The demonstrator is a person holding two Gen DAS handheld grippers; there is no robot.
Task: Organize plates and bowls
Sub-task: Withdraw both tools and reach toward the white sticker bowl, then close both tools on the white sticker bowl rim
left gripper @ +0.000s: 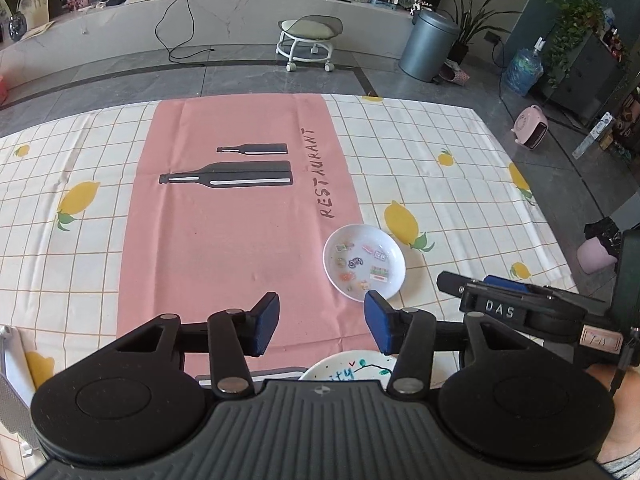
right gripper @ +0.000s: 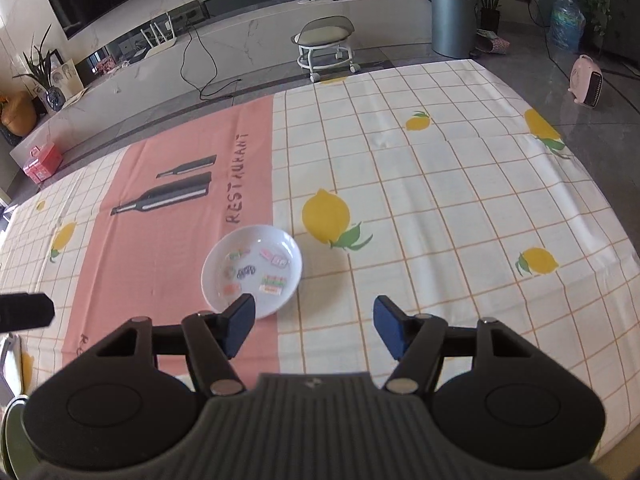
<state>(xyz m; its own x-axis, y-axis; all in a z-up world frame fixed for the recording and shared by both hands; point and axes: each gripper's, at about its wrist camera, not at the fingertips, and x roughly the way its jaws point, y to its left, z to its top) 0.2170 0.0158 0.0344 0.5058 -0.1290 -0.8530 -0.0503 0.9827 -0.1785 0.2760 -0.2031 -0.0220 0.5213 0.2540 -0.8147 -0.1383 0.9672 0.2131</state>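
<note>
A small white dish point(left gripper: 364, 261) with coloured stickers printed inside sits on the table at the right edge of the pink cloth point(left gripper: 240, 232). My left gripper point(left gripper: 322, 322) hangs open above the cloth, its right pad near the dish's near rim, nothing between the pads. Below it, a white plate with blue and green writing point(left gripper: 346, 368) peeks out, mostly hidden by the gripper body. In the right wrist view the same dish point(right gripper: 252, 270) lies just ahead of my right gripper point(right gripper: 314, 326), which is open and holds nothing; its left pad overlaps the dish's near rim in the picture.
A lemon-print checked tablecloth point(right gripper: 440, 208) covers the table. My right gripper's body point(left gripper: 520, 308) shows at the right of the left wrist view, a hand behind it. Beyond the table stand a wheeled stool point(left gripper: 310, 42), a grey bin point(left gripper: 428, 46) and a pink heater point(left gripper: 530, 126).
</note>
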